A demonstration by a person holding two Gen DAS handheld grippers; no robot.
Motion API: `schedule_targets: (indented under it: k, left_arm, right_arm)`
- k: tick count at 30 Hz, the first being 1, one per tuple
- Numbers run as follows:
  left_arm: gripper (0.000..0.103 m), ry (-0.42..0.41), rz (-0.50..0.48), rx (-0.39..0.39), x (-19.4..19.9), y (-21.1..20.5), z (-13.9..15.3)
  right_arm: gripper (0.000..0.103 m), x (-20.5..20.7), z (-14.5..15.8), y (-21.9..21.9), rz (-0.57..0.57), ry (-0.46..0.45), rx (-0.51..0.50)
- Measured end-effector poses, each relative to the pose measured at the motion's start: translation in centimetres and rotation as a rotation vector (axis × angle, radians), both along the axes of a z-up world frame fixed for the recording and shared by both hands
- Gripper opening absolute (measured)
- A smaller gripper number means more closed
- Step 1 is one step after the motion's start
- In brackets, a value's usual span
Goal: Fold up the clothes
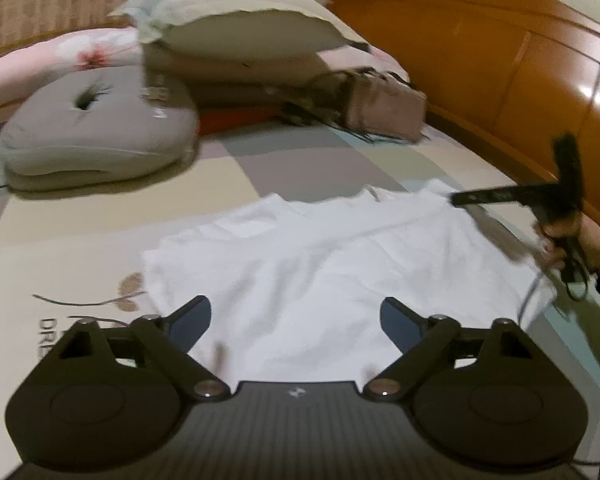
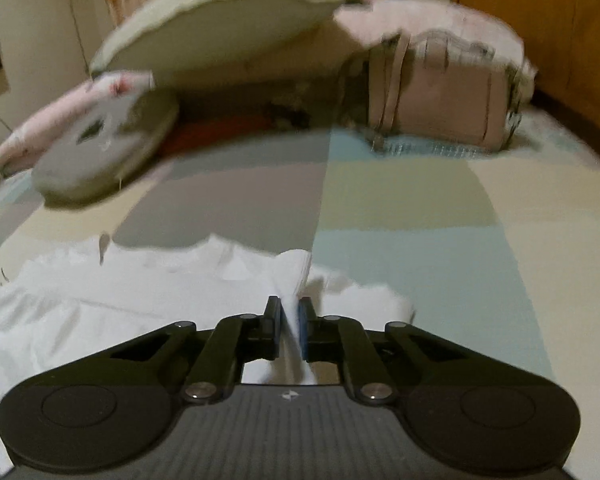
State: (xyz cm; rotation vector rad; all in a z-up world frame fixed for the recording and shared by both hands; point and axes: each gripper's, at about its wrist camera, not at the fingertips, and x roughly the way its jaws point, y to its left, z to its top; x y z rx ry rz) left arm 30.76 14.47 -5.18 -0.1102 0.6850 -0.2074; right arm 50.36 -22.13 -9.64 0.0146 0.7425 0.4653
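Patchwork bedding [image 1: 260, 164] in grey, cream and pale blue is our work surface, and right up close the left gripper [image 1: 294, 322] hangs over the near hem of a white T-shirt [image 1: 320, 252] with its jaws spread wide and nothing between them, poised, I'd say, to take hold of that edge. Over on the shirt's right side, the right gripper [image 2: 290, 322] has its jaws nearly together with a raised ridge of white fabric pinched between the blue pads, a grip that looks suited to carrying that side across. Most of the shirt lies flat on the bed, neckline facing away. Further back sit a grey cushion [image 1: 96, 136] and a pinkish bag [image 1: 380, 108], then stacked pillows [image 1: 240, 28] against the wooden headboard [image 1: 500, 52].
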Motion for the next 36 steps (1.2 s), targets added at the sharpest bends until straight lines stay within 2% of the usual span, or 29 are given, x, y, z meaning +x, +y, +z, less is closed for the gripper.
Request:
schedule_targets:
  k: [2,4,6,8,9,11,14,15,22,24,26,30,33,36]
  left_arm:
    - [0.085,0.001,0.023,-0.031,0.5,1.2,0.1]
    - [0.075,0.018,0.044,-0.061,1.6,2.2,-0.2]
    - [0.060,0.048,0.066,-0.101,3.1,3.2,-0.9]
    - [0.055,0.082,0.089,-0.134,4.7,4.2,-1.7]
    - [0.049,0.104,0.115,-0.139,5.6,4.8,-2.2]
    - [0.045,0.132,0.148,-0.178,6.9,5.9,-2.8]
    - [0.045,0.153,0.137,-0.212,8.6,6.8,-3.5]
    - [0.045,0.158,0.129,-0.210,9.2,6.8,-3.7]
    - [0.042,0.162,0.068,-0.071,10.9,4.4,-4.6]
    - [0.024,0.129,0.037,-0.017,10.4,3.2,-4.4]
    - [0.014,0.100,0.036,0.046,9.8,2.4,-4.3]
    - [0.010,0.025,0.074,0.027,9.2,3.0,-2.8]
    - [0.010,-0.003,0.114,0.011,10.1,3.5,-2.2]
    - [0.010,0.052,0.118,0.044,11.5,3.4,-3.5]
  right_arm:
    - [0.011,0.0,0.0,-0.5,-0.022,-0.004,0.002]
    - [0.011,0.1,0.1,-1.1,-0.043,-0.009,0.004]
    - [0.012,0.3,-0.3,-1.1,-0.045,0.005,0.001]
    - [0.016,0.2,-0.5,-1.0,-0.045,0.003,0.004]
    - [0.017,0.1,-0.5,-1.1,-0.048,0.008,0.015]
    - [0.019,0.2,-0.6,-1.4,-0.052,0.021,0.030]
    - [0.023,0.0,-0.7,-1.6,-0.051,0.018,0.026]
    - [0.023,0.0,-0.8,-1.6,-0.051,0.016,0.026]
    - [0.023,-0.2,-0.9,-1.2,-0.051,-0.013,0.008]
    - [0.023,-0.6,-0.8,-0.8,-0.043,-0.037,-0.019]
    - [0.012,-1.2,-0.6,-0.5,-0.031,-0.070,-0.046]
    - [0.010,-1.8,0.6,-0.4,-0.041,-0.134,-0.037]
    - [0.010,-1.0,0.4,0.0,-0.050,-0.116,-0.042]
    - [0.012,-0.2,-0.3,0.5,-0.057,-0.087,-0.066]
